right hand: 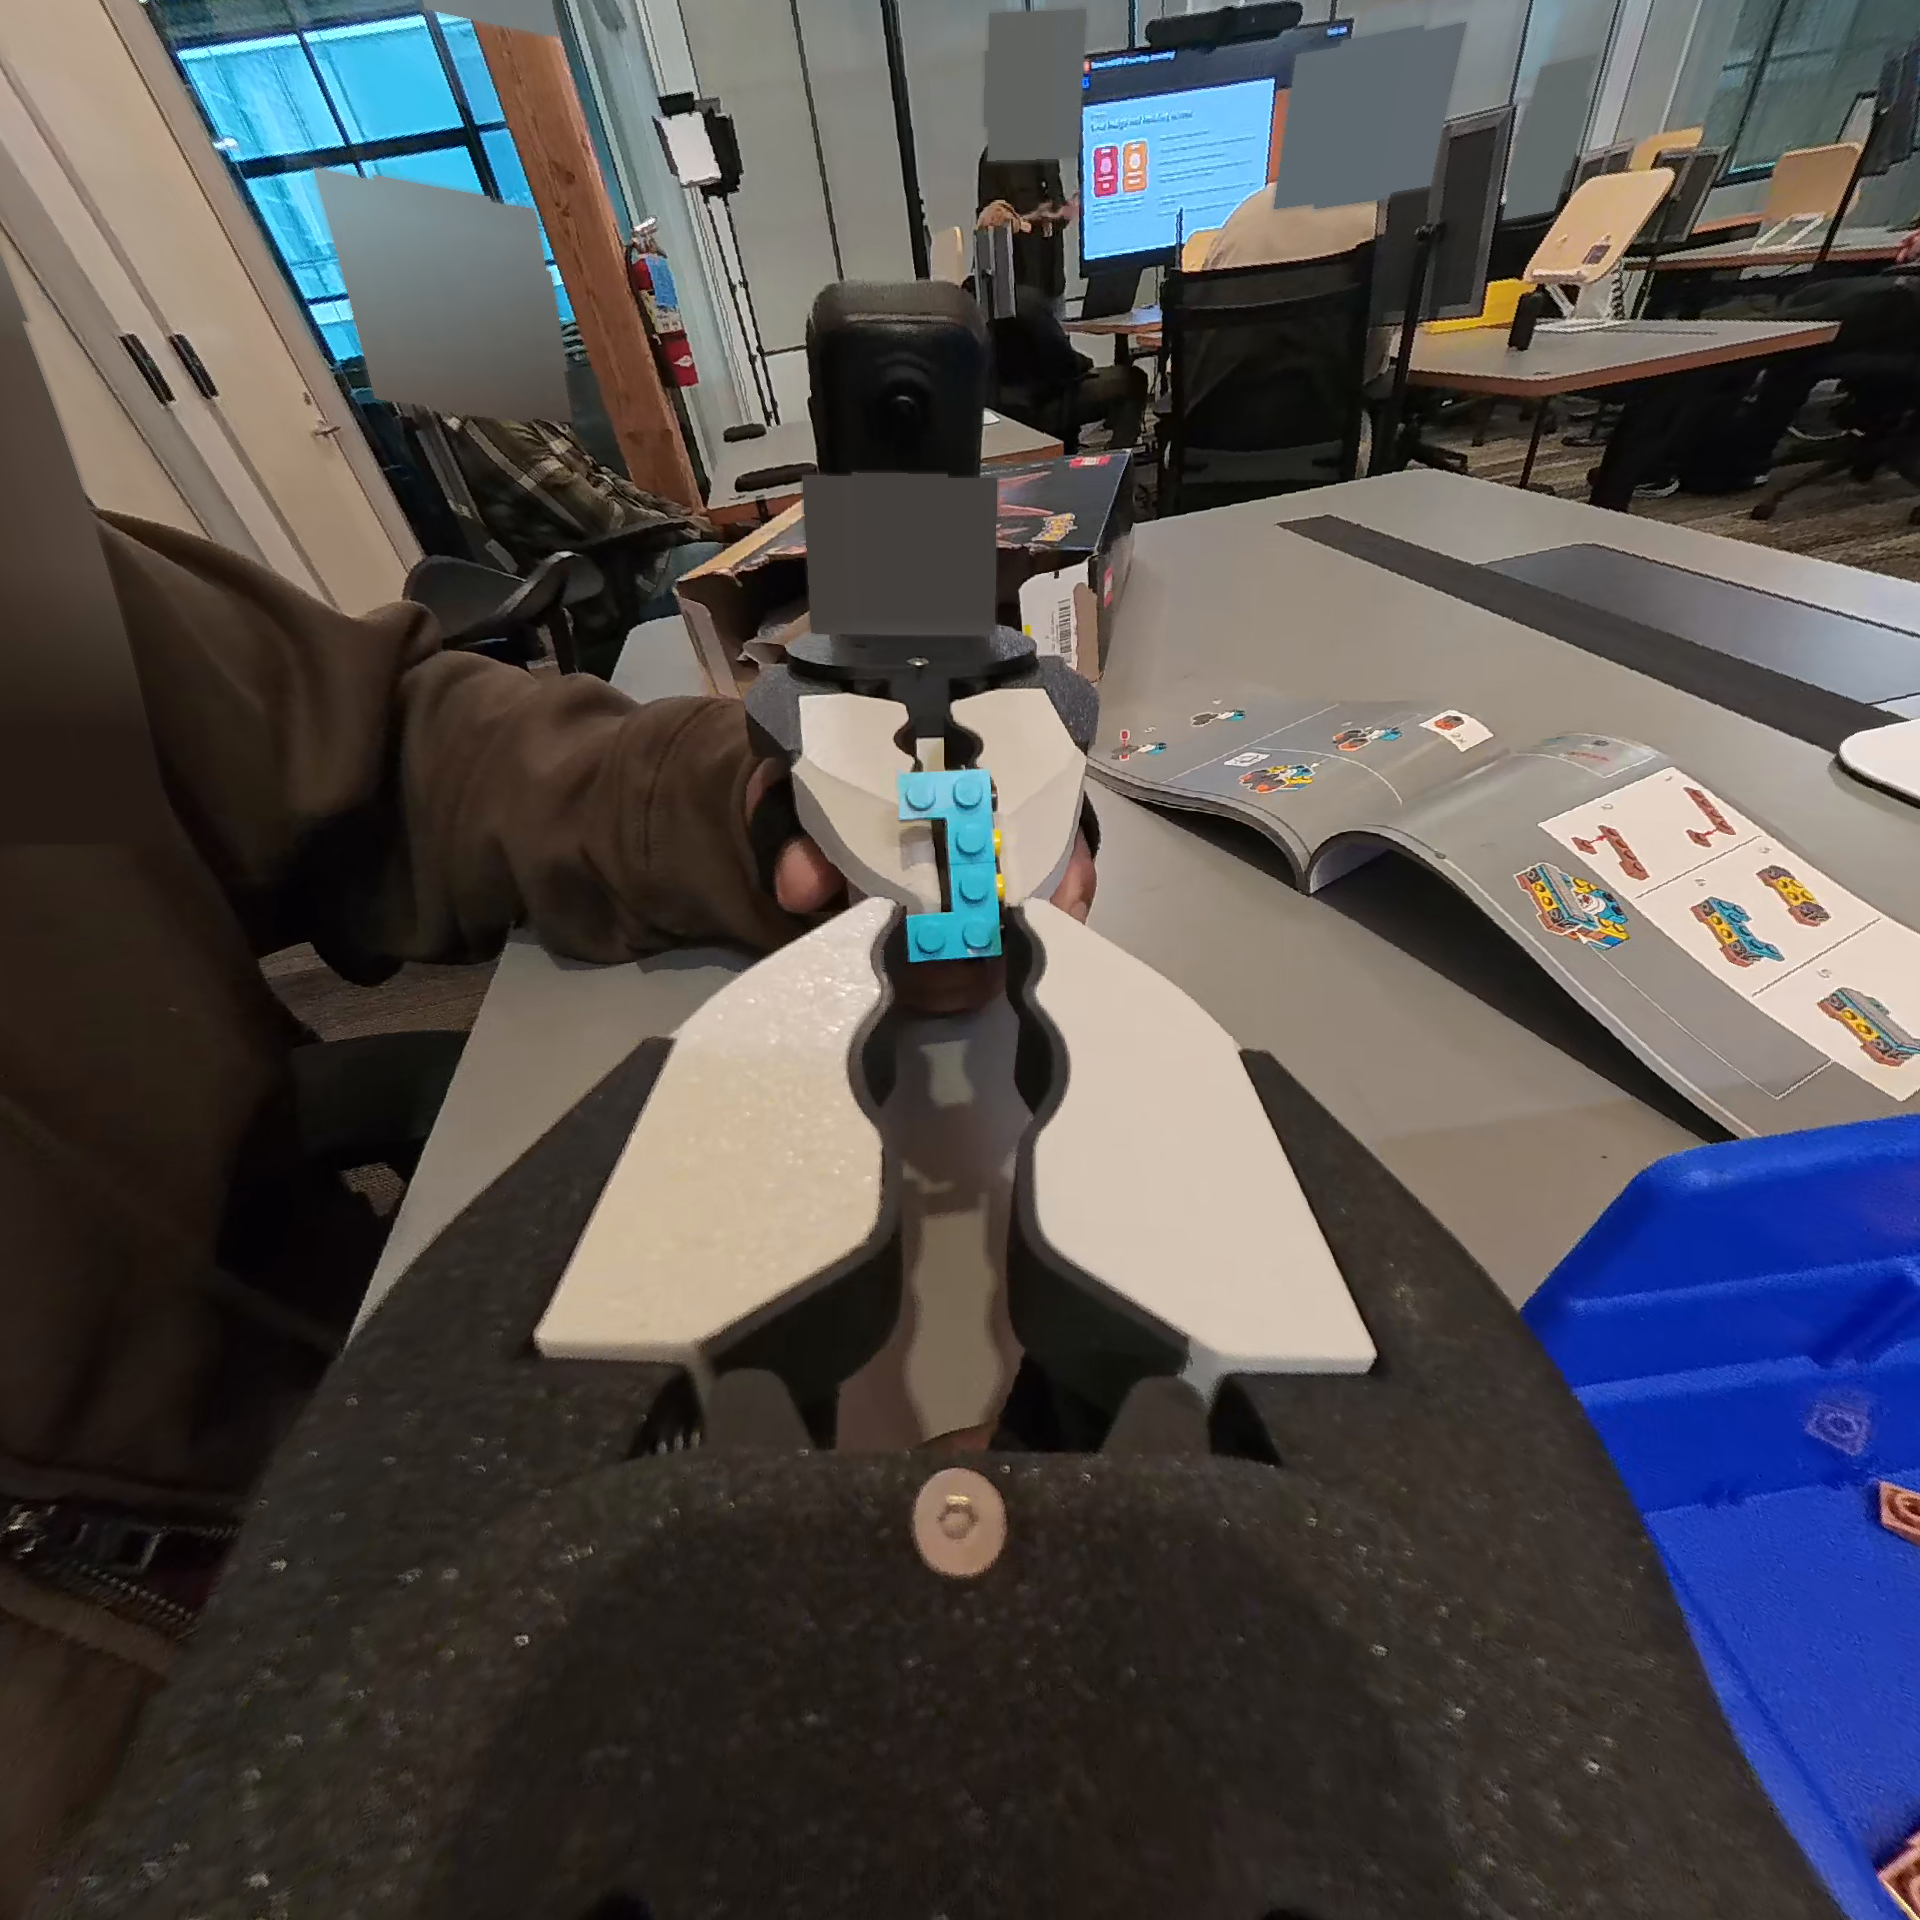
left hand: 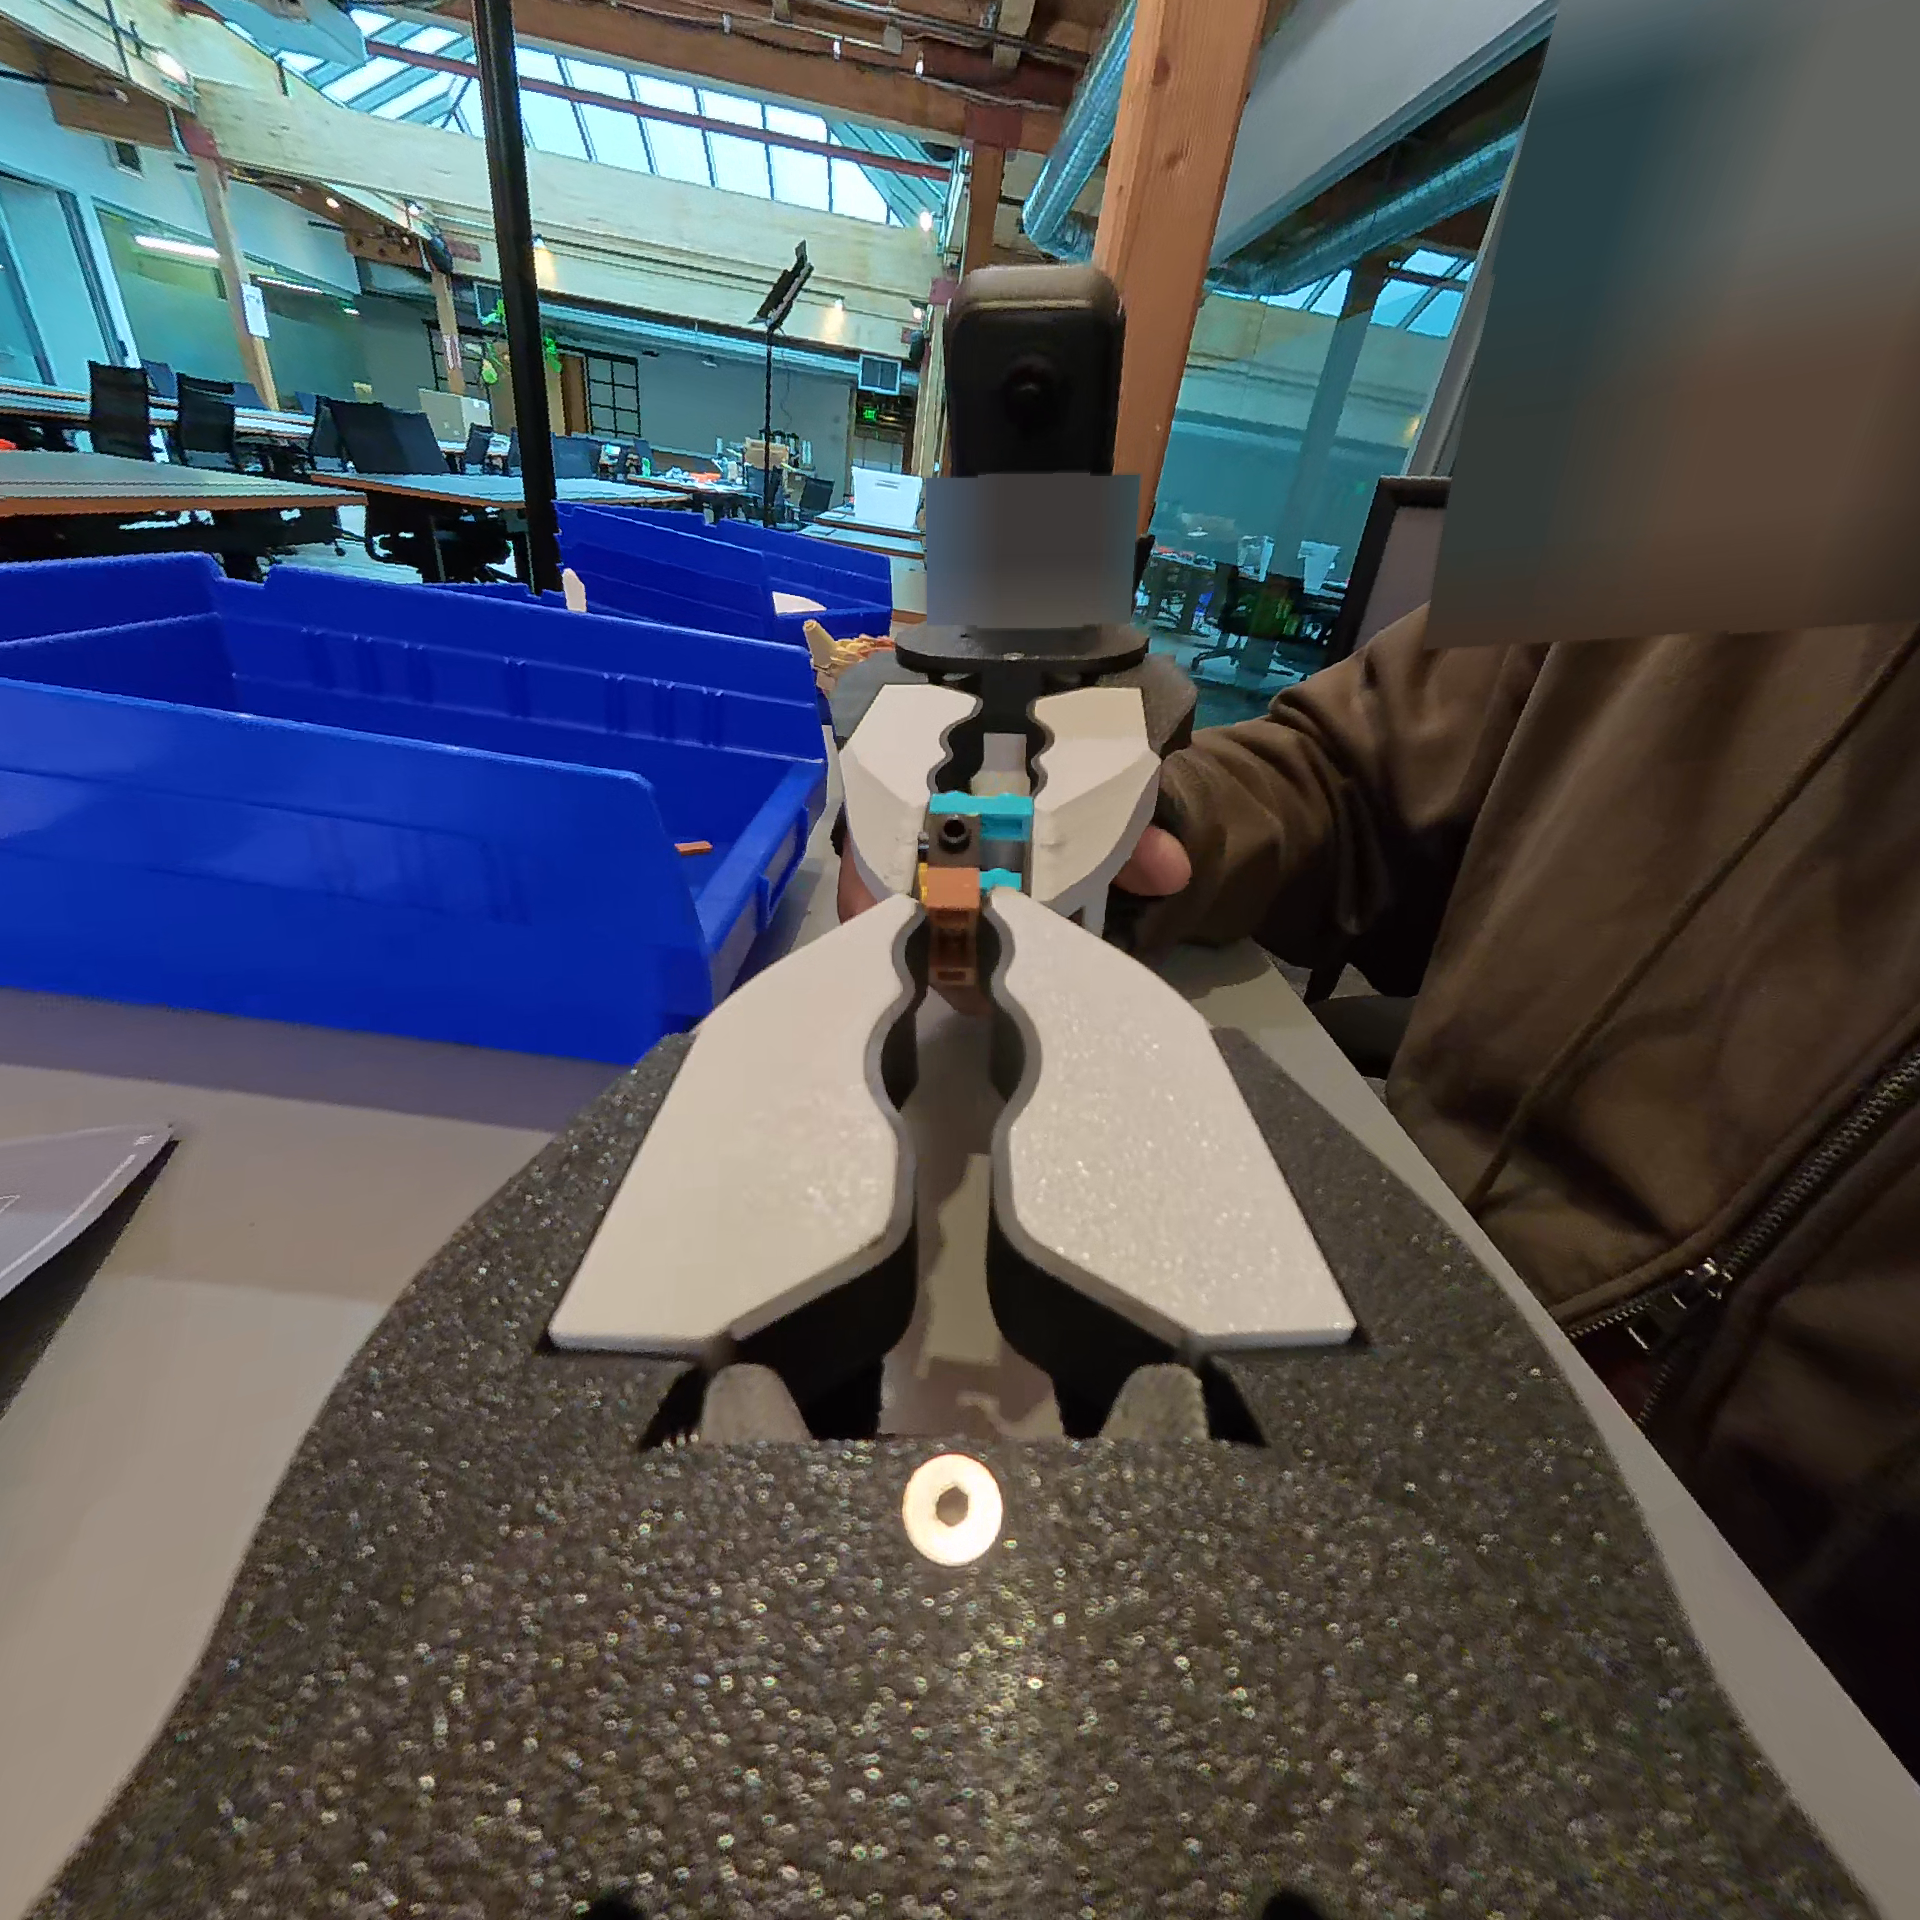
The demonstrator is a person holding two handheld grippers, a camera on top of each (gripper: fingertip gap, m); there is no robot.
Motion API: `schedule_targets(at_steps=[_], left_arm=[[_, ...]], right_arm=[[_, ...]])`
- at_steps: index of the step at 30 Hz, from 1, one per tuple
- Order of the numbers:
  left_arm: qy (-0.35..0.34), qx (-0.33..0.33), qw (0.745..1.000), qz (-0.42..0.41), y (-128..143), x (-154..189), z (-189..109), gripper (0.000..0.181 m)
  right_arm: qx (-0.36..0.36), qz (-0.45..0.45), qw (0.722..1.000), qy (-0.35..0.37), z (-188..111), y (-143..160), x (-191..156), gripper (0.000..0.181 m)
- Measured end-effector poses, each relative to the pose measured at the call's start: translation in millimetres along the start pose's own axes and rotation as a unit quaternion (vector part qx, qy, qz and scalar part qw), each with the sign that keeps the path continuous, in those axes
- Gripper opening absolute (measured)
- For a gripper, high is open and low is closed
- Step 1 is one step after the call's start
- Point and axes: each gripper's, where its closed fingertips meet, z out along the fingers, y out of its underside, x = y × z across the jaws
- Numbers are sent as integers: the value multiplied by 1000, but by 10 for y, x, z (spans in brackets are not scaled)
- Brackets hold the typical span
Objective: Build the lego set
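Left wrist view: the left gripper has its fingers pinched on the brown end of a small lego assembly, and facing it, nose to nose, is the right gripper, holding the same assembly's teal end. Both are held up above the grey bench, with blue bins off to the side and a hand wrapped round the far tool.

Right wrist view: here the teal C-shaped plate shows studs-on, yellow bits peeking along one edge. The near tips of the right gripper close on its lower end, the left gripper clamps the upper end. An open instruction booklet lies on the bench, and a blue bin with loose brown pieces sits close by.

The risk, as I judge it: both tools grip one small build in mid-air, so any twist or uneven squeeze could pop the plates apart, and a piece slipping from those narrow tips would drop to the bench or into a bin
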Motion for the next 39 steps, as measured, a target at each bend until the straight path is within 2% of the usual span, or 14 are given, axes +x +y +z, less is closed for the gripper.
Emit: schedule_targets(at_steps=[10, 17, 20, 27, 39], left_arm=[[-29, -31, 998, 43, 7, -64, -62, 18], [-39, -169, 979, 104, 340, -106, -154, 27], [-45, -206, 971, 114, 454, -140, -186, 28], [-48, -235, 966, 100, 591, -191, -205, 27], [-50, -244, 963, 100, 617, -197, -210, 26]], right_arm=[[-23, -1, 1000, 10, -19, 43, 49, 18], [-150, -16, 988, 27, -24, 394, 133, 18], [-203, -18, 978, 31, -34, 570, 152, 18], [-286, -42, 957, 35, -57, 865, 152, 18], [-309, -49, 949, 29, -56, 967, 132, 18]])
